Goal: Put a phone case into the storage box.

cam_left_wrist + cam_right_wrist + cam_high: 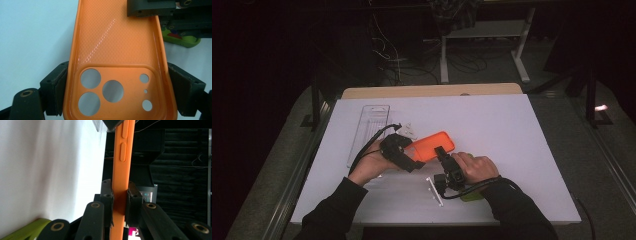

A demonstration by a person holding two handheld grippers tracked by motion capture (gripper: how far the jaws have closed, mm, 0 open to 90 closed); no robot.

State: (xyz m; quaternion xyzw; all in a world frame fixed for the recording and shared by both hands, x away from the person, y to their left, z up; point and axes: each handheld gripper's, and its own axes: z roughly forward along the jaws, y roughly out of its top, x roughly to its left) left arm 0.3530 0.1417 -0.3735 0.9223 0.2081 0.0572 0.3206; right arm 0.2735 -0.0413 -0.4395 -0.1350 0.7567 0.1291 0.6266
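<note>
I have the orange case (pixel 435 145) gripped from both ends, held just above the white table (pixel 512 150) near its middle. My left gripper (pixel 414 159) has its jaws closed across the width of the case at the camera-cutout end; in the left gripper view the case (pixel 117 50) sits between the two pads (pixel 58 85), each pressing a long edge, with the inner dotted face and the round lens holes turned toward the camera. My right gripper (pixel 441 152) clamps the case too: in the right gripper view the case (pixel 122 182) runs edge-on, upright in the frame, and the pads (pixel 108 195) pinch its thin wall from either side, with the side buttons visible further up.

In the high view, the left hand (pixel 374 162) and right hand (pixel 477 167) sit close together at the front of the table. A green object (pixel 472 196) lies under the right hand. A clear plastic tray (pixel 369 125) lies on the table behind the left hand, well apart from the case. A small white part (pixel 434 190) lies just in front of the right gripper.
</note>
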